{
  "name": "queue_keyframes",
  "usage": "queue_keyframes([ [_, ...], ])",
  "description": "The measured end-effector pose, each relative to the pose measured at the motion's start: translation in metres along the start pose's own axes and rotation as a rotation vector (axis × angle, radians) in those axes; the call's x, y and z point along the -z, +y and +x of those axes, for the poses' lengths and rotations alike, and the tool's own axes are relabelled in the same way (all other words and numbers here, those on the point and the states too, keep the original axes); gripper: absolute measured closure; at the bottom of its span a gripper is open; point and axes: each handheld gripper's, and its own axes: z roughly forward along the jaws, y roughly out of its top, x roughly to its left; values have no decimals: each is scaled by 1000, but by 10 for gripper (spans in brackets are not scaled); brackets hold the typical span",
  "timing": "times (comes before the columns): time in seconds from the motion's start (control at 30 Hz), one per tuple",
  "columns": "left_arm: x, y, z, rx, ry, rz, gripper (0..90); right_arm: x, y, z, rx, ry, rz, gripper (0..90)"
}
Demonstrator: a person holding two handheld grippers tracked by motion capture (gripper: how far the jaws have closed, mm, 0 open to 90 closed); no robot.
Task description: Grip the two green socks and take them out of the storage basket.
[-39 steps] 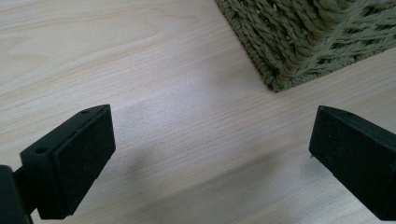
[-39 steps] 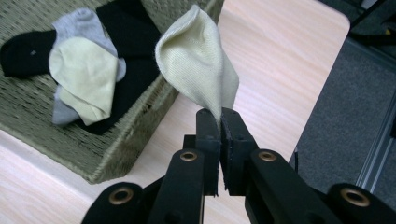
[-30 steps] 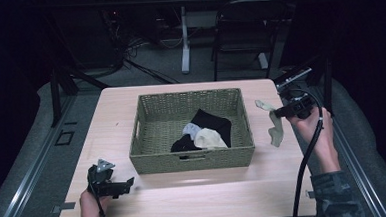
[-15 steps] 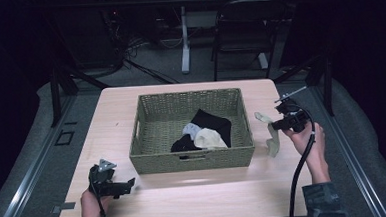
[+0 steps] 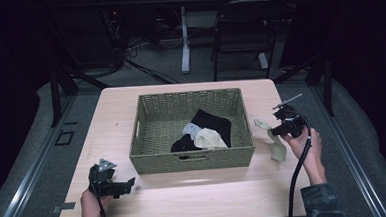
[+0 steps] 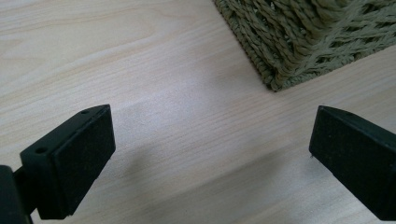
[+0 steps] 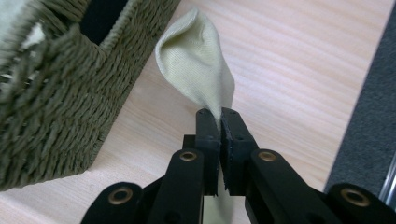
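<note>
**One pale sock pinched beside the basket, three pieces of cloth inside it**

There is one woven basket (image 5: 193, 158) in the middle of the desk (image 5: 117, 127). Inside it lie three pieces of cloth: a black one (image 5: 213, 125), a cream one (image 5: 210, 137) and a small light grey one (image 5: 189, 130), bunched together toward the right half of the basket floor. Whether the black cloth is one piece or two cannot be told.

A fourth piece, a pale yellowish sock (image 5: 277, 148), is outside the basket, just to the right of its right wall. The right hand-held gripper (image 5: 282, 129) has its jaws clamped tight on this sock; in the right gripper view the fabric (image 7: 198, 70) rises from between the closed pads and curls over next to the basket's corner (image 7: 60, 107). In the high view, the sock's lower end hangs down onto or just over the desk.

The left hand-held gripper (image 5: 130, 184) rests at the near left corner of the desk, jaws spread wide with nothing between them; its own view looks over bare wood toward the basket's corner (image 6: 299, 46).

Compared with a second ago, the right hand-held gripper sits lower and nearer the person, and the sock has come down with it toward the desk. The left one has not shifted, and the basket's contents lie as they did.
</note>
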Motion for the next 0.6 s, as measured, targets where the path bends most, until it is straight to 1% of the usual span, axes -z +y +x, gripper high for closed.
queue_keyframes([
  [0.03, 0, 0, 0, 0, 0, 2, 3, -3, 0, 0, -1, -9, 3, 872],
  [0.1, 1, -1, 0, 2, -1, -3, 3, -10, -1, -2, -10, 0, 19, 872],
  [0.13, 1, -1, 1, 1, 1, -4, 3, -10, -1, -2, -10, 0, 19, 872],
  [0.17, 0, -1, 1, 8, 1, -3, 3, -15, -1, -3, -12, 7, 36, 871],
  [0.2, 0, -1, 1, 8, 1, -3, 3, -15, -1, -3, -12, 7, 36, 871],
  [0.3, 1, 0, 0, -2, 2, -1, 3, -22, -3, -5, -23, 1, 52, 867],
  [0.4, 1, -1, -1, -3, -2, 0, 3, -26, -4, -6, -33, 0, 63, 862],
  [0.43, 1, -1, 0, -2, -1, -2, 3, -29, -5, -7, -42, 4, 71, 851],
  [0.53, 2, -1, 2, 5, 2, -1, 3, -32, -5, -8, -44, 8, 79, 829],
  [0.57, 1, -1, 2, 7, 2, -3, 3, -34, -5, -9, -48, 17, 92, 792],
  [0.6, 1, -1, 2, 7, 2, -3, 3, -34, -5, -9, -48, 17, 92, 792],
])
